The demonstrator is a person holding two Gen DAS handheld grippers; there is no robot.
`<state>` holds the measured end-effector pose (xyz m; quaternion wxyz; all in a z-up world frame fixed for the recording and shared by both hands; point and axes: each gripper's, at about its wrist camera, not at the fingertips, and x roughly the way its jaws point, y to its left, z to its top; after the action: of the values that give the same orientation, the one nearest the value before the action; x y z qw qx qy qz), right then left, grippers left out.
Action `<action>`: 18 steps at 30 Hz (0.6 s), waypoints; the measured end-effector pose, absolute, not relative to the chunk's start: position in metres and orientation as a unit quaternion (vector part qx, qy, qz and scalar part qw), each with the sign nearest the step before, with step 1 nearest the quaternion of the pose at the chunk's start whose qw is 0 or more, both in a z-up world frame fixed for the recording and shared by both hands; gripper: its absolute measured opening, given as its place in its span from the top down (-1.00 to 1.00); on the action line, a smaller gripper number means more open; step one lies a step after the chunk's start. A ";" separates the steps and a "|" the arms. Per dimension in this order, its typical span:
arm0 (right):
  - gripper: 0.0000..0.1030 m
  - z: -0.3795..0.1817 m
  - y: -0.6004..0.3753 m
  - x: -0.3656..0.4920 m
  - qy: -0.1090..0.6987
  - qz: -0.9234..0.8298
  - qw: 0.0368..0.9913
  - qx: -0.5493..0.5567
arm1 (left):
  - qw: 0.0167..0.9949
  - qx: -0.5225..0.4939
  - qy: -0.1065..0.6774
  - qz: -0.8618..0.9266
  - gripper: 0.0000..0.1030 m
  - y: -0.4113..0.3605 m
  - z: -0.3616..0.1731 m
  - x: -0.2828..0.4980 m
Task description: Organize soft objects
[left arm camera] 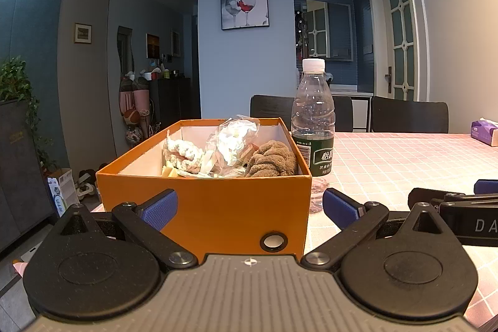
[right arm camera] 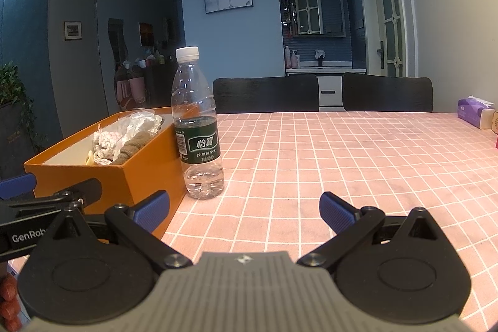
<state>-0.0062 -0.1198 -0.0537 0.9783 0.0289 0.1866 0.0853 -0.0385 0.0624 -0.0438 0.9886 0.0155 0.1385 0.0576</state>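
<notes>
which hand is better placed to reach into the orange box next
Left. The left tongs are open and aimed squarely at the orange box. The right tongs point at bare tablecloth, box off to their left.

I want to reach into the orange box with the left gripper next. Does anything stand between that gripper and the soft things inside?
Only the orange box's own near wall: the left gripper sits low in front of it, jaws open and empty. The brown cloth and white knit piece lie behind that wall. The water bottle stands off to the right, beside the box.
</notes>
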 end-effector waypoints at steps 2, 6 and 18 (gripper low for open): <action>-0.95 -0.054 -0.120 -0.006 0.185 0.084 0.979 0.029 | 0.989 0.015 0.138 0.058 -1.00 0.062 -0.044 -0.039; -0.95 -0.054 -0.121 -0.007 0.185 0.083 0.979 0.032 | 0.988 0.014 0.139 0.059 -1.00 0.063 -0.043 -0.039; -0.95 -0.055 -0.121 -0.006 0.186 0.083 0.978 0.033 | 0.988 0.014 0.141 0.059 -1.00 0.065 -0.044 -0.039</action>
<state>-0.0061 -0.1213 -0.0547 0.9785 0.0331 0.1860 0.0831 -0.0390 0.0645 -0.0444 0.9882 0.0137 0.1407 0.0590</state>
